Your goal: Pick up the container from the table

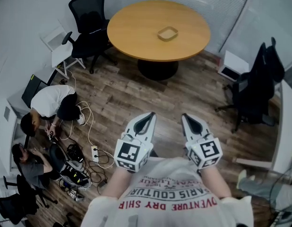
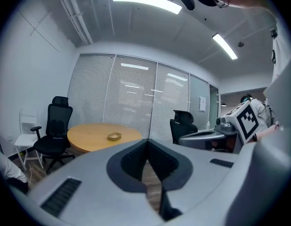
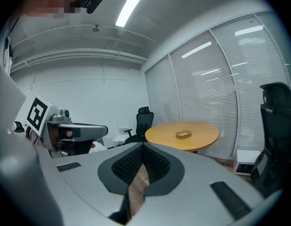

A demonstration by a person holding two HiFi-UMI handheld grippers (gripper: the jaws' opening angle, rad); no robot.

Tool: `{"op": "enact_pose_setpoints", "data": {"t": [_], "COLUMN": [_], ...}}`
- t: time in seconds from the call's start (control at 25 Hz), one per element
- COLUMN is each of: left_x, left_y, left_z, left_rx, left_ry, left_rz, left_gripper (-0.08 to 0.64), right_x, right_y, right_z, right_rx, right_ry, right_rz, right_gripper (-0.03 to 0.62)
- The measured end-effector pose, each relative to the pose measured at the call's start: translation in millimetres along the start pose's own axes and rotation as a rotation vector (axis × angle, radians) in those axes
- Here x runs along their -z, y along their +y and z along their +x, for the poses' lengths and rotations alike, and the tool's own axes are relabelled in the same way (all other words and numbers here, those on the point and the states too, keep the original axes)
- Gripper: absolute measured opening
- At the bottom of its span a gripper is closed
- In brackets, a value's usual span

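Observation:
A small tan container (image 1: pixel 167 33) sits near the middle of a round wooden table (image 1: pixel 136 32) across the room. It also shows in the left gripper view as the container (image 2: pixel 114 136) and in the right gripper view as the container (image 3: pixel 183 134). My left gripper (image 1: pixel 148 116) and right gripper (image 1: pixel 187 118) are held side by side in front of my chest, well short of the table, and point toward it. The left gripper (image 2: pixel 148 142) has its tips together with nothing between them. The right gripper (image 3: pixel 142 146) is likewise shut and empty.
Black office chairs stand left of the table (image 1: pixel 89 18) and at the right (image 1: pixel 254 86), with a white chair (image 1: pixel 58 48) nearby. Two people (image 1: pixel 51 103) crouch on the wooden floor at the left among cables and a power strip (image 1: pixel 95 151). A white box (image 1: pixel 231 65) sits by the right wall.

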State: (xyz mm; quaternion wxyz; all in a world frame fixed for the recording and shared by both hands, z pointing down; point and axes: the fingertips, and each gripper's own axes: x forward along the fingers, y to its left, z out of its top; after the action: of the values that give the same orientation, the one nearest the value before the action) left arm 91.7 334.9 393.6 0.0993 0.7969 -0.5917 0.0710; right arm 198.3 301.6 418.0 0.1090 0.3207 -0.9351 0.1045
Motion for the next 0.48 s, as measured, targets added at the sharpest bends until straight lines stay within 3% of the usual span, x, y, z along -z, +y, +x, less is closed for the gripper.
{"op": "enact_pose_setpoints", "data": {"t": [0.28, 0.48], "left_x": [-24, -40], "left_y": [131, 203], "left_z": [31, 53], "left_rx": [0.044, 0.079], "left_ry": [-0.001, 0.016], "left_rz": [-0.012, 0.021], "left_gripper": [0.002, 0.002], "right_x": [-36, -58], "right_y": [16, 18], "right_z": [111, 167], "right_rx": [0.073, 0.132], "right_ry": [0.03, 0.025], "right_rz": [-0.005, -0.002], "right_gripper": [0.0, 0.0]}}
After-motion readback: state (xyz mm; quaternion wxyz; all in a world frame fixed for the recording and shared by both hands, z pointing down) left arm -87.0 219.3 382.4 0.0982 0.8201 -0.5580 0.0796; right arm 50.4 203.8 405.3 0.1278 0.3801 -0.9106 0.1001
